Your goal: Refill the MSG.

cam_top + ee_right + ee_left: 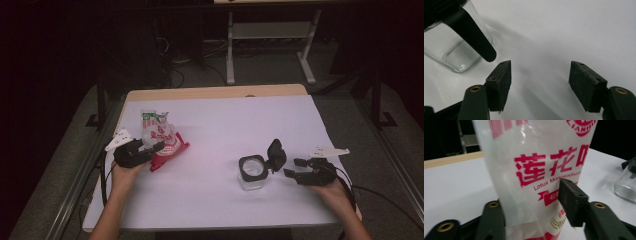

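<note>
Two grippers are sitting near our edge of the white table [215, 200]. We are holding the right gripper [540, 82] with its jaws spread and nothing between them, just beside the glass jar [251, 172], whose black lid [276, 154] is standing flipped up. Farther left, our left gripper [150, 149] is bracketing the seasoning pouch [536, 170]; whether its pads are pressing it, we cannot tell.

A white-and-red seasoning bag [162, 140] lies crumpled at the table's left. A clear square glass jar [251, 172] stands right of centre, its black lid [276, 154] flipped open.
</note>
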A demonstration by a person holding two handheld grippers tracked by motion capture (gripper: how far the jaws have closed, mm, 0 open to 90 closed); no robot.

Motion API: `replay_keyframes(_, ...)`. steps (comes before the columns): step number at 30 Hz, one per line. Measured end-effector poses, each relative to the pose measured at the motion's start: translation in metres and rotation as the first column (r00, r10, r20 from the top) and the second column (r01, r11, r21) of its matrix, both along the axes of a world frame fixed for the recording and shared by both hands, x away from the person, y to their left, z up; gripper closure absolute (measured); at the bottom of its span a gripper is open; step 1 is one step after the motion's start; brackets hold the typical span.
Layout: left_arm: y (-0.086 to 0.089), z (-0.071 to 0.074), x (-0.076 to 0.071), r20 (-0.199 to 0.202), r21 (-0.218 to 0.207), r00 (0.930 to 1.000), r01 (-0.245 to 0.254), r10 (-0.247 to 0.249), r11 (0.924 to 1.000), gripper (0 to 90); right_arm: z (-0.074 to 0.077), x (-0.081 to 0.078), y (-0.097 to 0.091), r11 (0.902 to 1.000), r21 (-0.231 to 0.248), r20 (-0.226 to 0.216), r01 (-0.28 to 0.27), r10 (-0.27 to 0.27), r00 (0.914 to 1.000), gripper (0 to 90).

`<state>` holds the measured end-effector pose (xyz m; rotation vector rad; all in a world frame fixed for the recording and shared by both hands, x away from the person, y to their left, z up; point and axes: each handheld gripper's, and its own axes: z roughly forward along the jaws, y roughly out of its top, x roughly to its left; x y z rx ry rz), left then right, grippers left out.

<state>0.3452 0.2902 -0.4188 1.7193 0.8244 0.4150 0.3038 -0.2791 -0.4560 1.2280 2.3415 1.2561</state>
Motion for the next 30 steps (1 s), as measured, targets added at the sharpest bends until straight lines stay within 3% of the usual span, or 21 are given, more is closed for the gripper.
replay_keyframes(5, 0.0037, -0.0012, 0.0038, -0.008, -0.022, 0.9997, 0.022, -0.023, 0.9995, 54.1, -0.0002, 0.0001, 0.0005, 1.0, -0.003, 0.001, 0.0, 0.0, 1.0, 34.0)
replay_keyframes(10, 0.0065, -0.0009, 0.0037, 0.006, -0.034, 0.9985, 0.055, -0.055, 0.9979, 75.6, -0.0002, -0.0001, 0.0008, 1.0, -0.003, -0.005, 0.005, -0.005, 1.0, 34.0)
replay_keyframes(15, 0.0015, 0.0001, 0.0022, 0.012, 0.0, 0.9961, 0.088, -0.088, 0.9961, 89.1, -0.0001, -0.0001, 0.0011, 1.0, -0.003, -0.008, 0.004, -0.004, 1.0, 34.1)
replay_keyframes(23, 0.0022, 0.0015, 0.0028, -0.014, -0.034, 0.9965, 0.082, -0.083, 0.996, 90.0, -0.0004, 0.0005, 0.0002, 1.0, 0.0, 0.006, -0.003, 0.003, 1.0, 34.1)
replay_keyframes(27, 0.0027, 0.0023, 0.0027, -0.035, -0.062, 0.9943, 0.099, -0.101, 0.9932, 90.0, 0.0002, -0.0002, 0.0002, 1.0, 0.001, 0.001, -0.004, 0.004, 1.0, 34.0)
replay_keyframes(30, 0.0016, 0.0045, 0.0008, -0.028, -0.07, 0.9932, 0.11, -0.113, 0.9915, 90.0, 0.0008, -0.0005, 0.0, 1.0, 0.002, 0.001, -0.004, 0.004, 1.0, 34.0)
